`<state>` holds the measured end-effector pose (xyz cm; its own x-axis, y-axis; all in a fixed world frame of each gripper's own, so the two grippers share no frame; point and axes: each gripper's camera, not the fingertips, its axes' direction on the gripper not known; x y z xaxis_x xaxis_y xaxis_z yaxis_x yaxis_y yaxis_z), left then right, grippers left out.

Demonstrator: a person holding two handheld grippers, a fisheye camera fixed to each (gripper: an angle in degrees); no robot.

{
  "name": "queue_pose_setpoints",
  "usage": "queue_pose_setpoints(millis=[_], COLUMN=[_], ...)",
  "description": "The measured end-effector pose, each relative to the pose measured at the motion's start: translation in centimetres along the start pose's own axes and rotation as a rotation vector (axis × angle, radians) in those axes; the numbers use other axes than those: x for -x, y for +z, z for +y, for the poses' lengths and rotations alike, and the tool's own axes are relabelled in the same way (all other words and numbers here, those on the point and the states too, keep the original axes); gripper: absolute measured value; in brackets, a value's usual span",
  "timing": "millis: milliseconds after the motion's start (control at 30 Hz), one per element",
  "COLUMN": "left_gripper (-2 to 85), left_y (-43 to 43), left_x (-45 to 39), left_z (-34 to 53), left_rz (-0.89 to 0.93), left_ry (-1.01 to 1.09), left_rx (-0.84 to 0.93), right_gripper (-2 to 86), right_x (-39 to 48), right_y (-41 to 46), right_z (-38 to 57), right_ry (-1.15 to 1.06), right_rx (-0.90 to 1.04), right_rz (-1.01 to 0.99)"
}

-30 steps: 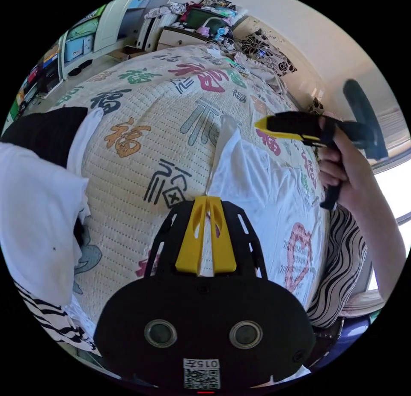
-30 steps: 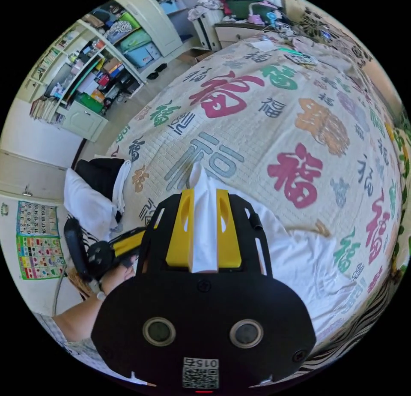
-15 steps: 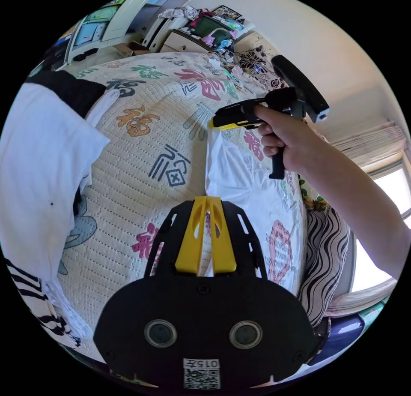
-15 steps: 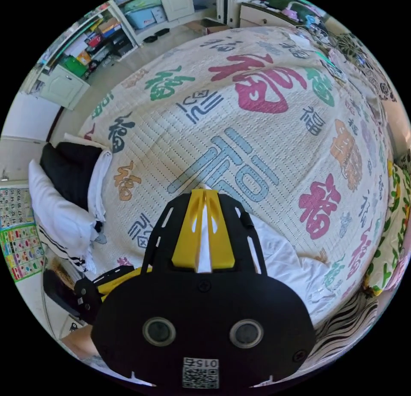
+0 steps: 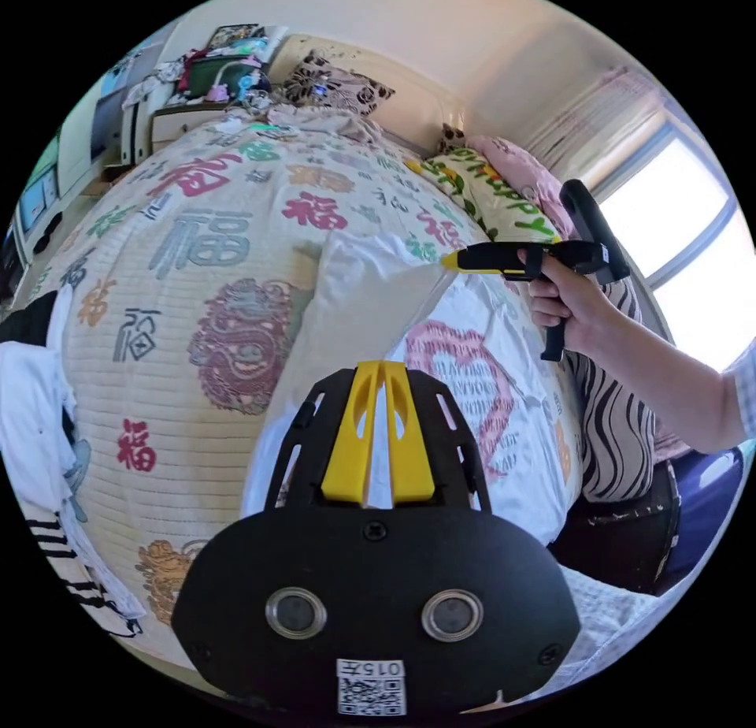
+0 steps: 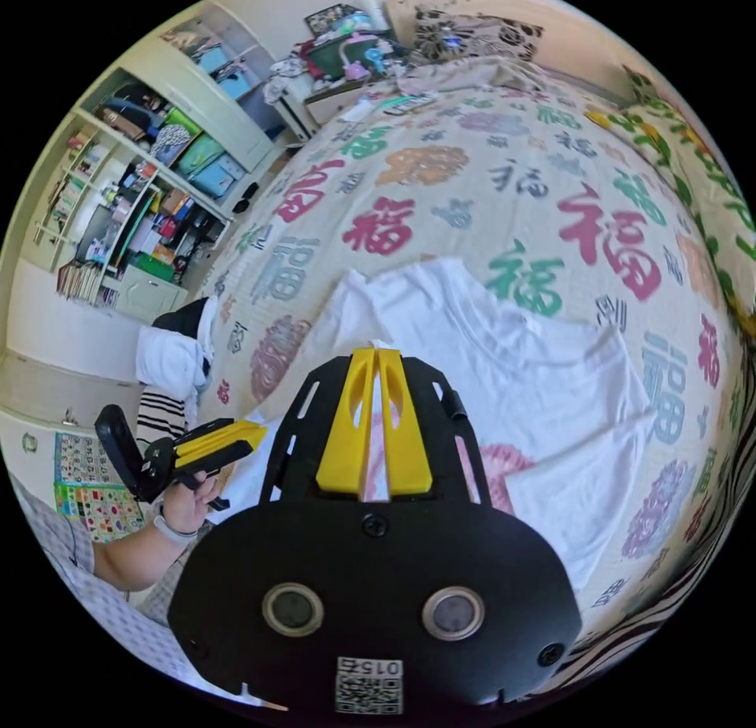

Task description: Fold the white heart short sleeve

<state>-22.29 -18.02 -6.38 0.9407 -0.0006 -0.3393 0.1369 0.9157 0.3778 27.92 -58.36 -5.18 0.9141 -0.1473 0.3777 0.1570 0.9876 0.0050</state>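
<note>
The white short sleeve shirt (image 6: 512, 350) lies spread on the patterned bedspread (image 6: 441, 169), its back part flat and its near edge lifted. Its pink heart print (image 5: 465, 381) faces up. My left gripper (image 5: 380, 364) is shut on the near white edge of the shirt. My right gripper (image 6: 376, 352) is shut on another part of that edge, with a white strip pinched between its jaws. In the left gripper view the right gripper (image 5: 450, 261) is held by a hand (image 5: 571, 306) and pulls the shirt's edge taut. In the right gripper view the left gripper (image 6: 250, 432) sits at the shirt's left corner.
A pile of black and white clothes (image 6: 173, 350) lies at the bed's edge. Pillows (image 5: 488, 200) line the head of the bed, with zebra-striped cloth (image 5: 618, 436) beside it. Shelves (image 6: 134, 208) and a cluttered cabinet (image 6: 346, 50) stand beyond the bed. A bright window (image 5: 685, 232) is close by.
Both grippers have swung round and drawn apart with the shirt. It was bunched narrow between them and now lies opened out on the bed with the heart print showing.
</note>
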Motion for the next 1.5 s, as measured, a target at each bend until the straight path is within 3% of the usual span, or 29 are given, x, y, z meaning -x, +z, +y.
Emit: queue_pose_setpoints(millis=[233,467,700,867,1067,1233,1367,1500], left_gripper=[0.8,1.5,2.2,3.3,7.8,9.1,8.9,4.3], left_y=[3.2,1.5,5.8,4.8,4.4,9.9,13.4,14.5], left_x=[-3.0,-5.3,-5.1,-6.2,-7.7,-8.8,-9.8,-11.2], left_z=[-1.0,-4.1,-7.2,-10.2,-21.3,-28.9,-30.0,-29.3], left_rz=[-0.003,-0.045,-0.120,-0.097,-0.080,-0.085,-0.150,-0.167], left_ry=[0.099,0.177,0.182,0.256,0.337,0.318,0.311,0.369], left_rx=[0.181,0.112,0.247,0.258,0.119,0.243,0.357,0.387], right_gripper=[0.0,0.9,-0.8,0.3,6.9,9.1,9.6,3.7], right_x=[-5.8,-6.9,-7.3,-10.8,-19.4,-24.5,-26.0,-26.3], right_y=[2.4,-1.0,2.6,-1.9,-9.7,-8.7,-6.8,-6.5], right_z=[3.8,4.2,3.0,4.9,4.8,2.2,1.6,2.8], right_ry=[0.081,0.007,-0.021,-0.061,-0.024,-0.008,-0.015,-0.060], right_rx=[0.156,0.045,0.188,0.093,-0.061,0.081,0.204,0.255], right_rz=[0.093,0.062,0.054,0.001,0.243,0.265,0.206,0.191])
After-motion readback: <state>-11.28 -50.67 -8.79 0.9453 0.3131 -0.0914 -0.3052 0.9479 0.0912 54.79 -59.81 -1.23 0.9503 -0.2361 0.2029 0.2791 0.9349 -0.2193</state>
